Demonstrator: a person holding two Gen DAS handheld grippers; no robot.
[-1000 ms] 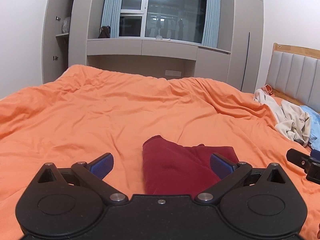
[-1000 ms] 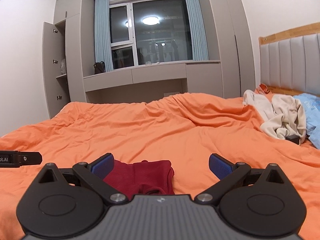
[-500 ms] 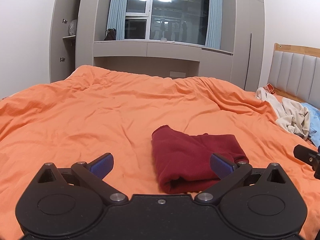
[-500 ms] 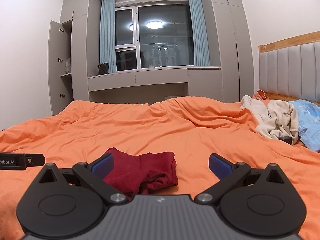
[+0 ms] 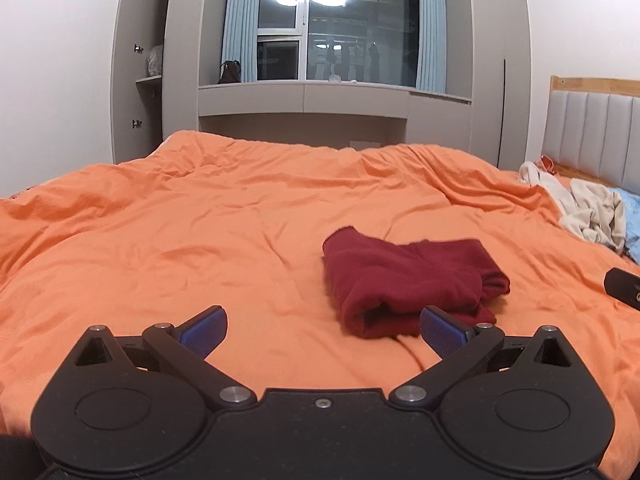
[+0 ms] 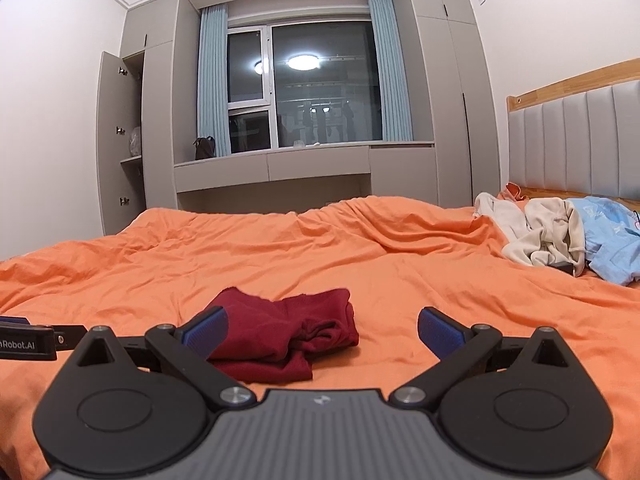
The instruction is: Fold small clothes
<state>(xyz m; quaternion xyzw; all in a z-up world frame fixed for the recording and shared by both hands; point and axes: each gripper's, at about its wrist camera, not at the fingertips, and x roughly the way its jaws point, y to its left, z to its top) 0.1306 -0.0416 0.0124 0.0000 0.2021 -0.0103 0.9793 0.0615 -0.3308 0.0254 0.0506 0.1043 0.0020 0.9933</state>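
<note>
A folded dark red garment [image 5: 408, 280] lies on the orange bedcover [image 5: 200, 232]; it also shows in the right wrist view [image 6: 288, 328]. My left gripper [image 5: 323, 328] is open and empty, held above the cover just in front and to the left of the garment. My right gripper [image 6: 320, 326] is open and empty, just in front and to the right of the garment. Neither touches it. The tip of the right gripper shows at the right edge of the left wrist view [image 5: 624, 286]; the left gripper's side shows at the left edge of the right wrist view [image 6: 28, 342].
A pile of cream clothes [image 6: 540, 236] and a light blue garment [image 6: 612, 240] lie by the padded headboard [image 6: 580, 140] at the right. Grey cabinets and a dark window [image 6: 304, 96] stand beyond the bed's far edge.
Both grippers have pulled back and risen from the red garment, which now lies farther ahead in both views. Both stay open.
</note>
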